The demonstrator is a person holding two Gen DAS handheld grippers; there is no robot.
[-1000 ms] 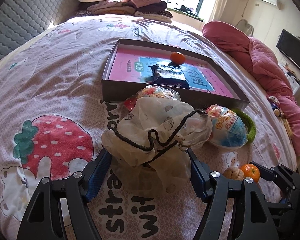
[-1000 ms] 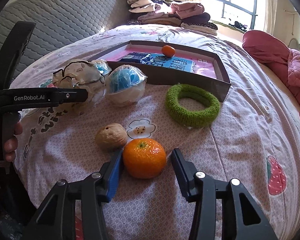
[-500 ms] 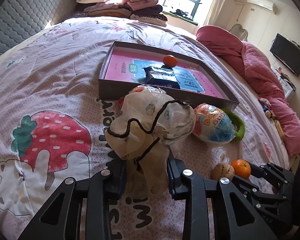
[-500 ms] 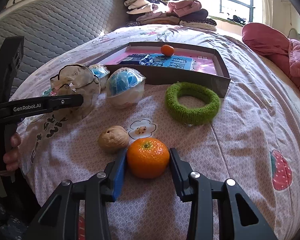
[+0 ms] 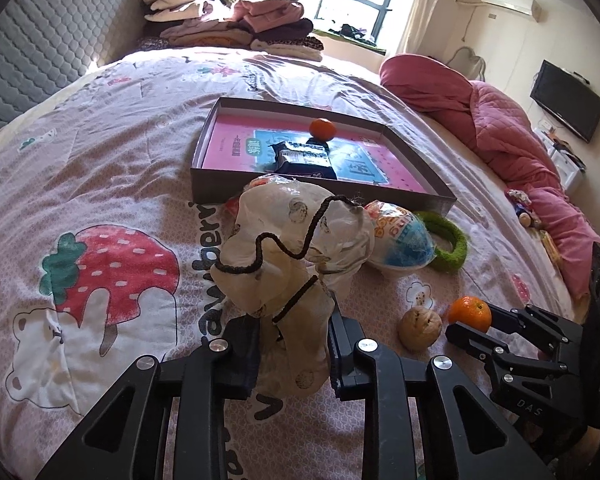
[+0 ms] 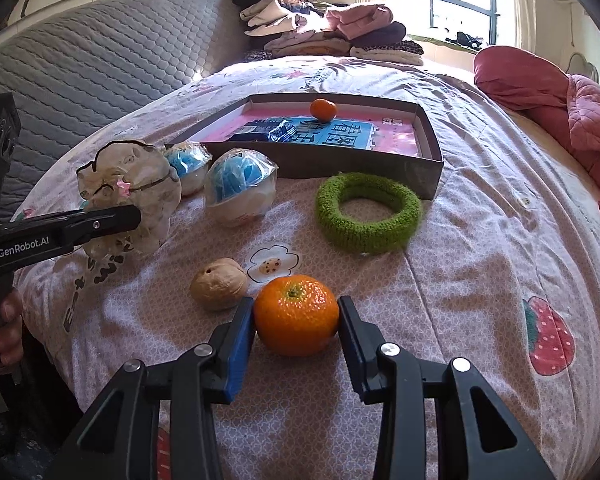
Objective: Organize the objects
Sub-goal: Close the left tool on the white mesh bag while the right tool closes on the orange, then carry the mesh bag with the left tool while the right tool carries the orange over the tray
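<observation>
objects for sorting lay on the bed cover (image 6: 480, 240), in front of a shallow cardboard tray (image 6: 364, 166). the left gripper (image 5: 294, 344) was low over the cover and reached forward, and its two fingers were pressed on the lower part of a cream drawstring pouch (image 5: 296, 248), which stood up above them with its black cord looping across the front. the right gripper (image 6: 297, 322) was also low and pointed toward the tray, and its blue-padded fingers touched both sides of a mandarin (image 6: 296, 314) that rested on the cover. a walnut (image 6: 219, 284) lay just beside the mandarin, on its left in the right wrist view. farther on, a wrapped toy egg (image 6: 240, 188) and a second wrapped egg (image 6: 189, 166) stood near the tray wall, and a green fuzzy ring (image 6: 368, 212) lay flat close to the tray corner. these things were between the grippers and the tray. inside the tray were a second mandarin (image 6: 323, 109) and a dark foil packet (image 5: 304, 158). folded clothes (image 6: 324, 30) were piled at the far end of the bed, and a pink quilt (image 5: 500, 136) lay along the right side.
</observation>
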